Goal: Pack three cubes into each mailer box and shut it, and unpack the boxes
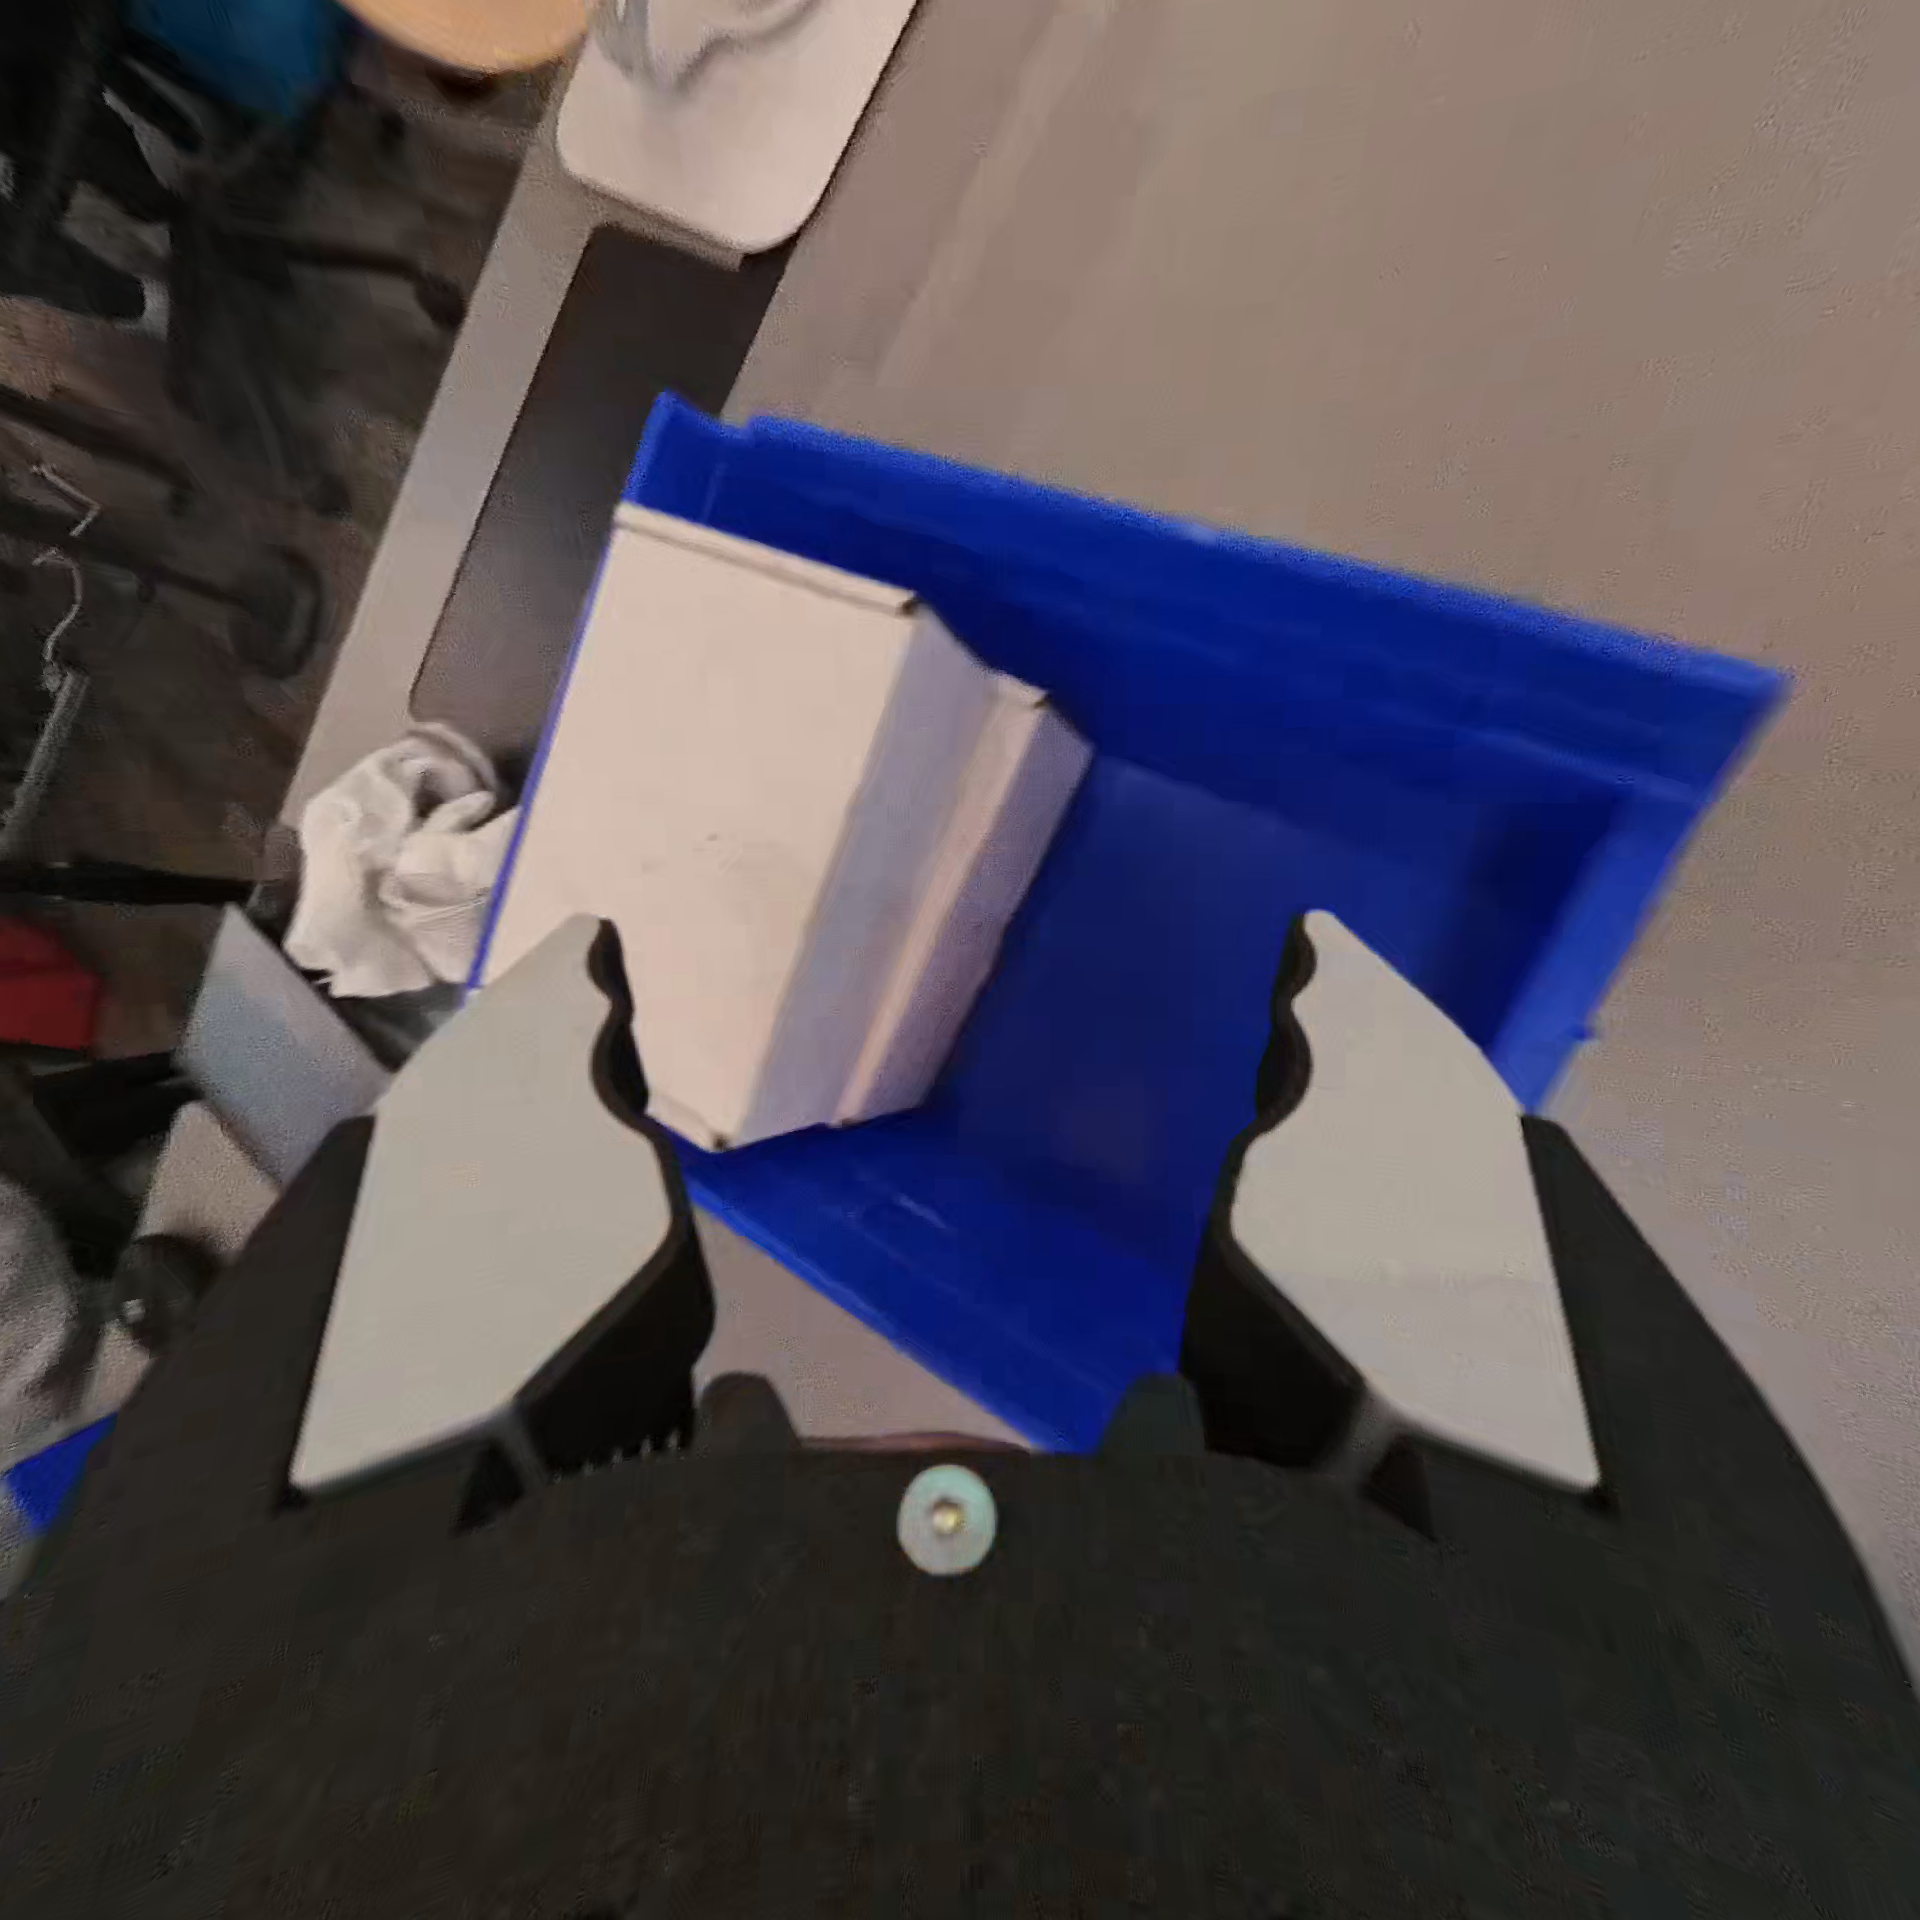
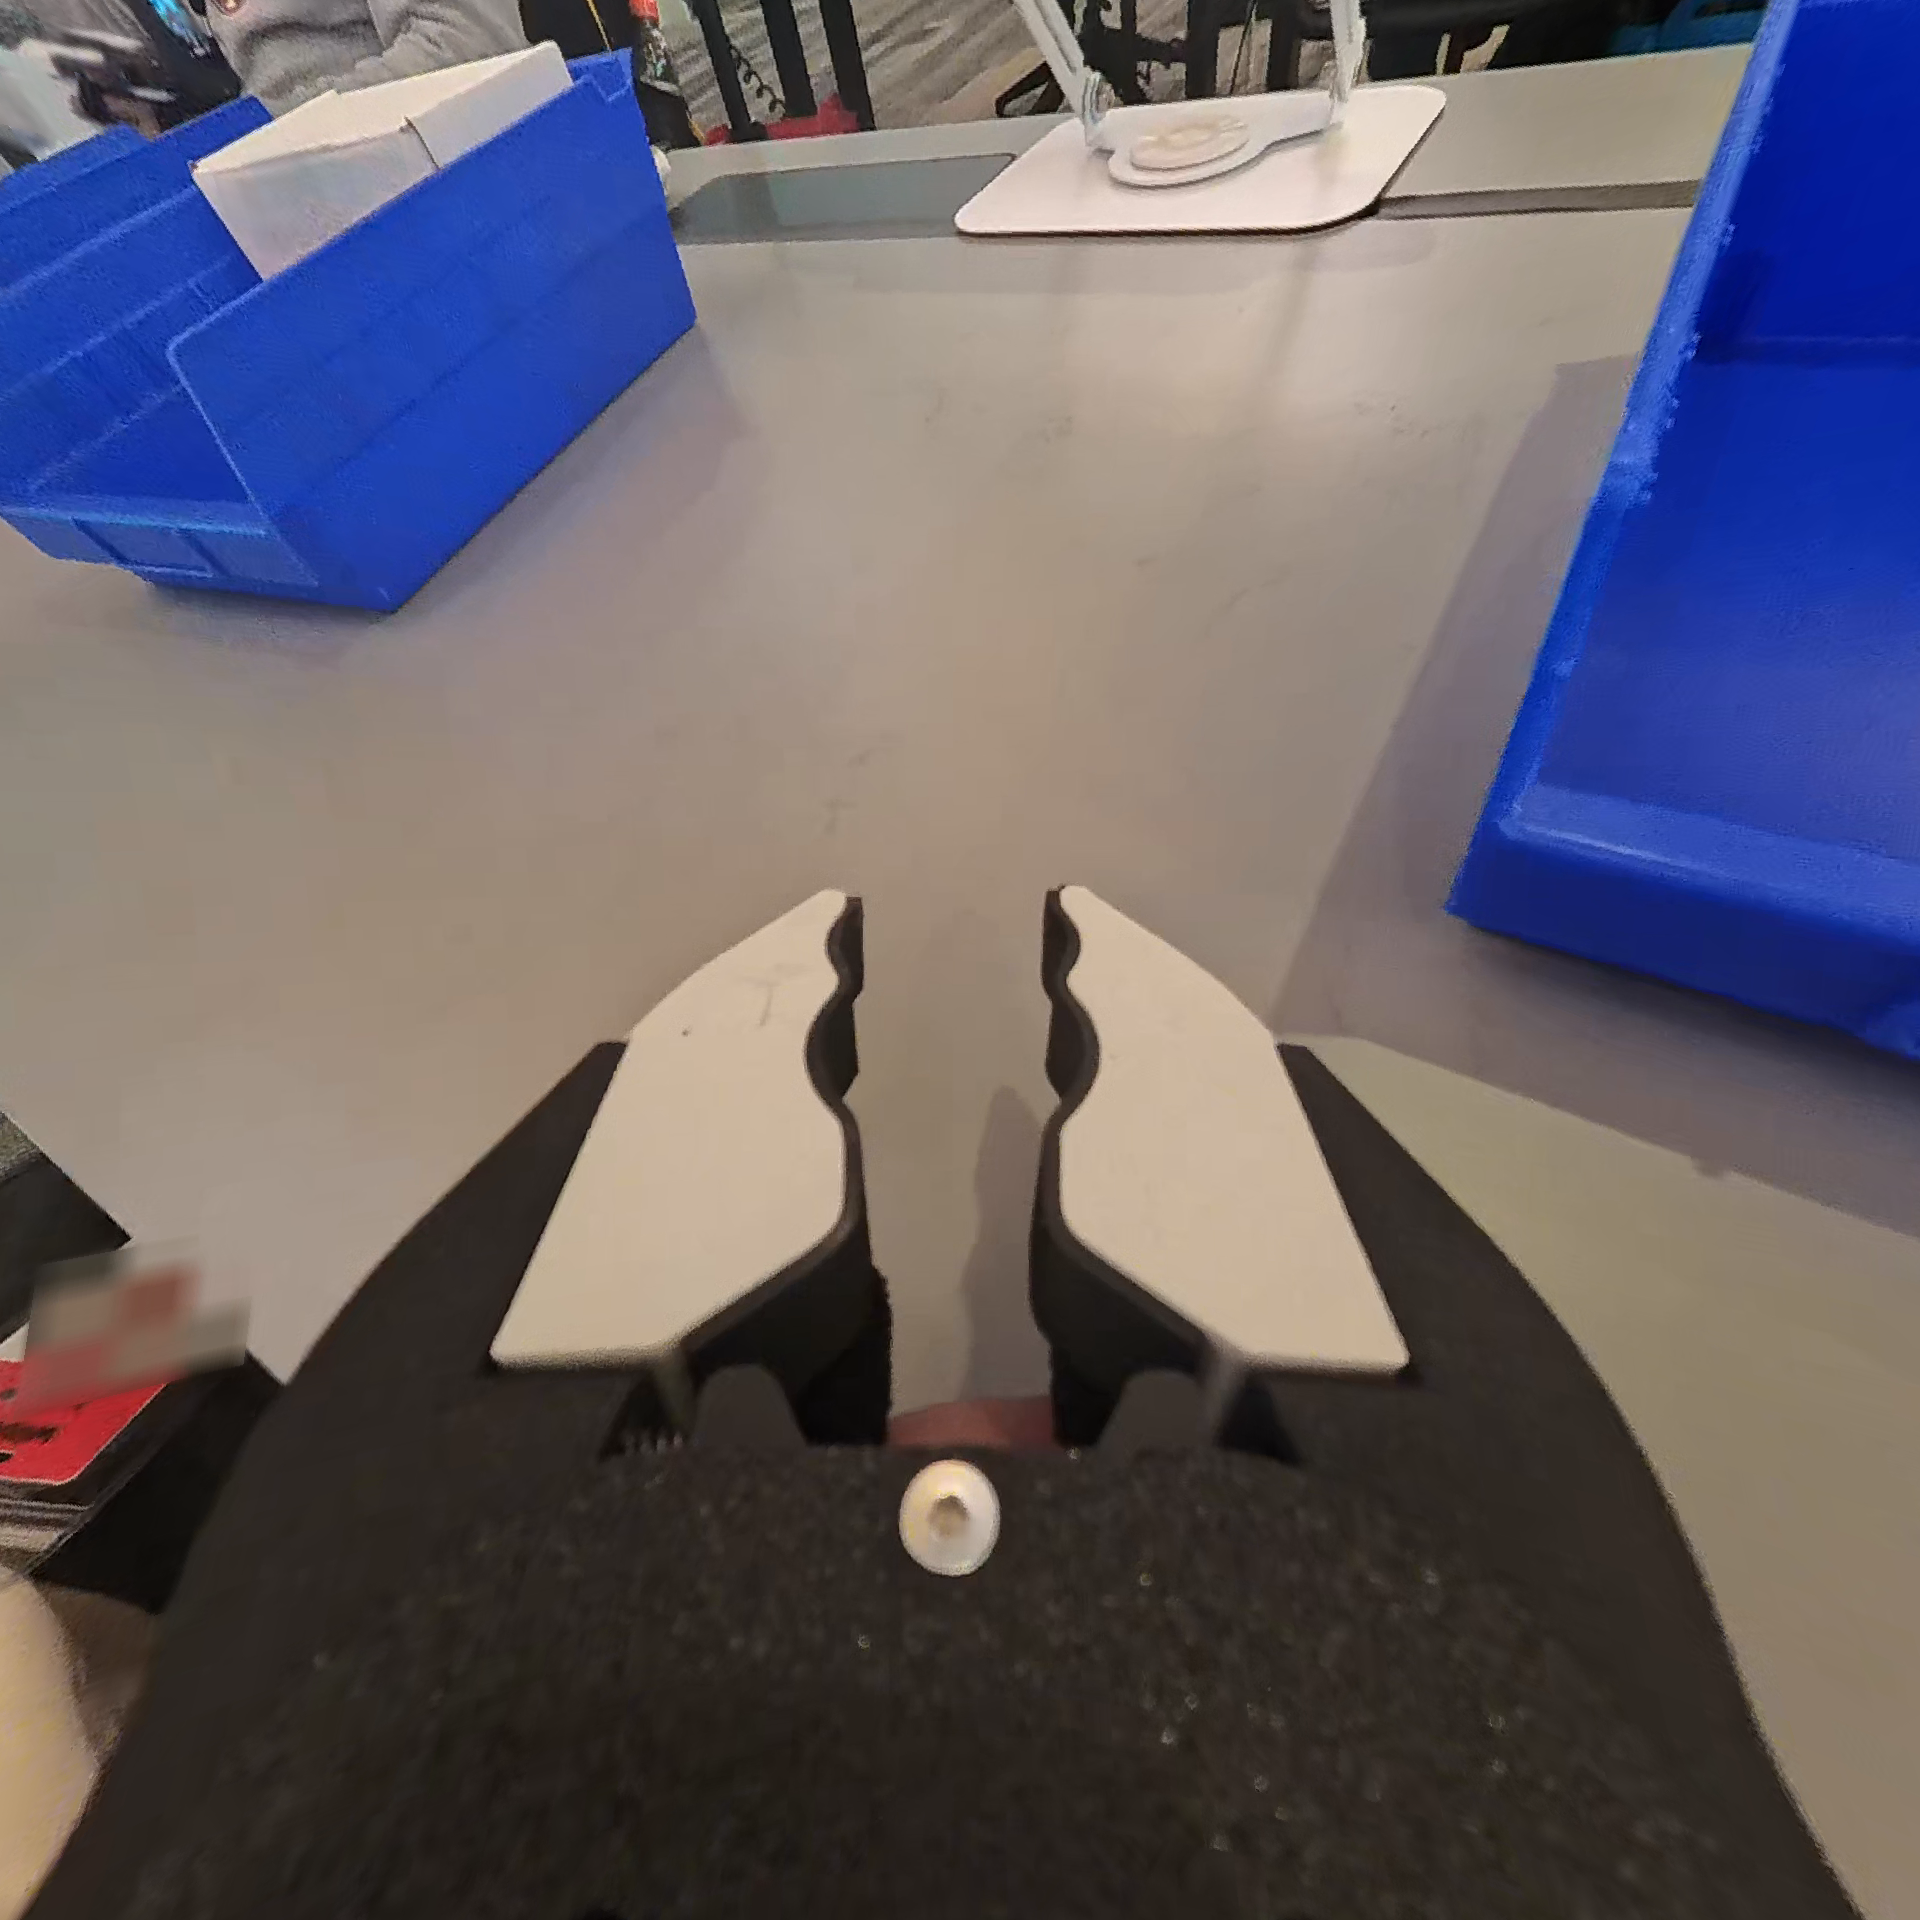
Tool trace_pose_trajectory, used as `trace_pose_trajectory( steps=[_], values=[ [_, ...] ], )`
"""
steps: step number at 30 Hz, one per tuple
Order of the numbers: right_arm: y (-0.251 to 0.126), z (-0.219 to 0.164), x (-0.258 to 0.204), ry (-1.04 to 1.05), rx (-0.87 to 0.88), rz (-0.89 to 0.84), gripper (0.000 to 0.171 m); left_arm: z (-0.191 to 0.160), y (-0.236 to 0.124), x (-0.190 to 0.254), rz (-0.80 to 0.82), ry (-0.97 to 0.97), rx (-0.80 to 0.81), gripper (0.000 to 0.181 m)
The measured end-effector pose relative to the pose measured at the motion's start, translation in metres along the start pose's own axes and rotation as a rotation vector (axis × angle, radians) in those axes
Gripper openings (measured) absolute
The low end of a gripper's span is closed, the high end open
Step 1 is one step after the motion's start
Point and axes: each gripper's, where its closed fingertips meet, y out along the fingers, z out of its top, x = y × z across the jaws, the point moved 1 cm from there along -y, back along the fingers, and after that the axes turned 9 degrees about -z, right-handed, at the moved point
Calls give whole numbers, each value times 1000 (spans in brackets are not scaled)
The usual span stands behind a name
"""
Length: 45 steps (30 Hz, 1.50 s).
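two white mailer boxes (image 1: pixel 748 831) sit shut, side by side and touching, leaning against the left wall of a blue bin (image 1: pixel 1299 727) at centre frame in the left wrist view. the second box (image 1: pixel 966 894) is lower and to the right of the first. same pair shows in the upper left of the right wrist view, poking above the bin rim. no cubes visible in either view, so can't tell whether these boxes are packed or empty (lids closed, contents hidden).

left gripper (image 1: pixel 951 977) hovers above the bin w/ jaws wide apart, nothing between them; its left finger (image 1: pixel 499 1195) overlaps the near corner of the bigger box in the picture, but contact can't be told. view is blurry.

right gripper (image 2: pixel 951 935) is over bare grey table (image 2: pixel 935 520), jaws at a narrow gap, holding nothing, well apart from both bins. a second blue bin (image 2: pixel 1745 623) at the right edge of the right wrist view looks empty as far as it shows.

judgement: boxes are closed and binned, so either packing is done and unpacking is next, or nothing has started. prob the left gripper is about to lift a box out. all opening and cube handling appears left to do.

farther out: white stand (image 2: pixel 1205 156) at upper centre of the right wrist view, crumpled white cloth (image 1: pixel 395 862) left of the bin in the left wrist view.
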Motion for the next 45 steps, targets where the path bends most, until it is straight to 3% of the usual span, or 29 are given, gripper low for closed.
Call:
trace_pose_trajectory(
  steps=[5, 14, 19, 35, 41, 45],
  values=[
    [0, -1, -1, -17, -2, -6, 32, -19, 52, -66, -97, 42, -251, 121],
    [-3, -3, 2, 0, -8, -4, 32, -35, 96, -84, -179, 74, -376, 126],
    [1, -7, 0, -6, -51, 13, 32, -41, 105, -81, -116, 140, -389, 136],
    [4, -8, -10, -53, -52, 27, 31, -44, 94, -72, -57, 191, -410, 123],
    [1, -8, -16, -71, -42, 35, 31, -34, 64, -69, -8, 172, -362, 121],
    [0, -8, -20, -97, -32, 34, 31, -6, 31, -59, -18, 133, -269, 120]
  ],
)
